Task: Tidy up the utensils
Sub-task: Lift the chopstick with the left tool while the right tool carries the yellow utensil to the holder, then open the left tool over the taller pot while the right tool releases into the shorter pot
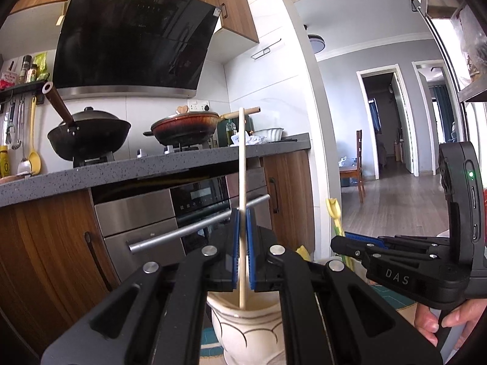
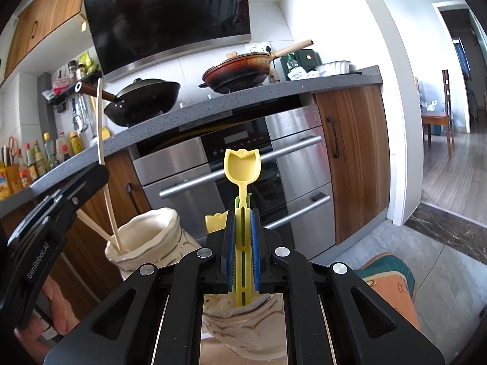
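Two hand-held grippers clamp tight at lower centre, left (image 1: 242, 249) on a chopstick (image 1: 242, 182) over its cream vase (image 1: 246, 328), right (image 2: 242, 252) on a yellow spoon (image 2: 242, 167); off-centre release risks tipping either vase.

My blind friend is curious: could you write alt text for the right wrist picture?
A black hand-held gripper with blue pads clamps a yellow plastic tulip-shaped spoon upright over a cream ceramic vase. Behind stands a steel oven under a grey countertop.
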A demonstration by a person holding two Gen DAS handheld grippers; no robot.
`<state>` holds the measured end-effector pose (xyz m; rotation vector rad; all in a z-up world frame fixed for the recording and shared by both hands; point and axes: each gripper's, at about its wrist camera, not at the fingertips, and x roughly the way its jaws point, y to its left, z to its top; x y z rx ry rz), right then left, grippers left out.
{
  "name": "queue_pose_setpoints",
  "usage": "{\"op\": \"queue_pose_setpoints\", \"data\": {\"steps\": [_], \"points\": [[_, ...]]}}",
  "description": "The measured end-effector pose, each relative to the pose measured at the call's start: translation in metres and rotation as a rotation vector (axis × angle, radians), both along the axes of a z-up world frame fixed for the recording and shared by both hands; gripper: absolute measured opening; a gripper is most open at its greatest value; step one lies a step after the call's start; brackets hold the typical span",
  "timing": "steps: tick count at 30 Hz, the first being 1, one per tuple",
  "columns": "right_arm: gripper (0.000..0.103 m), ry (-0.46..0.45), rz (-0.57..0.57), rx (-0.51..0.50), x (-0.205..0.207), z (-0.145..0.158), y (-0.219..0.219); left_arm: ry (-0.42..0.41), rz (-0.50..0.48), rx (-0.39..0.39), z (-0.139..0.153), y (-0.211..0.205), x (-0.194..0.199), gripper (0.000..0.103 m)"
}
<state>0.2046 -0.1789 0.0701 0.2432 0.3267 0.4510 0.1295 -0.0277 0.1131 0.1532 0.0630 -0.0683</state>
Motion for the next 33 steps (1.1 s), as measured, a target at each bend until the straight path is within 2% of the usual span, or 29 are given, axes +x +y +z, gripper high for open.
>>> {"op": "queue_pose_setpoints", "data": {"steps": [18,22,27,29,30,33], "points": [[0.011,0.029,0.019,-0.008,-0.008,-0.007,-0.003,0.107,-0.024,-0.05,-0.009,0.006,0.008,0.005],[0.011,0.029,0.017,-0.008,-0.008,-0.008,-0.003,0.111,-0.03,-0.039,-0.011,0.003,0.008,0.019],[0.011,0.035,0.017,-0.01,-0.007,-0.008,-0.004,0.118,-0.031,-0.033,-0.014,0.002,0.009,0.023],[0.017,0.033,0.014,-0.009,-0.006,-0.009,-0.004,0.111,-0.029,-0.035,-0.015,0.002,0.007,0.032],[0.024,0.035,0.014,-0.005,-0.006,-0.009,-0.005,0.108,-0.029,-0.038,-0.015,0.003,0.006,0.033],[0.027,0.04,0.009,0.002,-0.004,-0.01,-0.006,0.108,-0.029,-0.038,-0.014,0.003,0.005,0.033]]}}
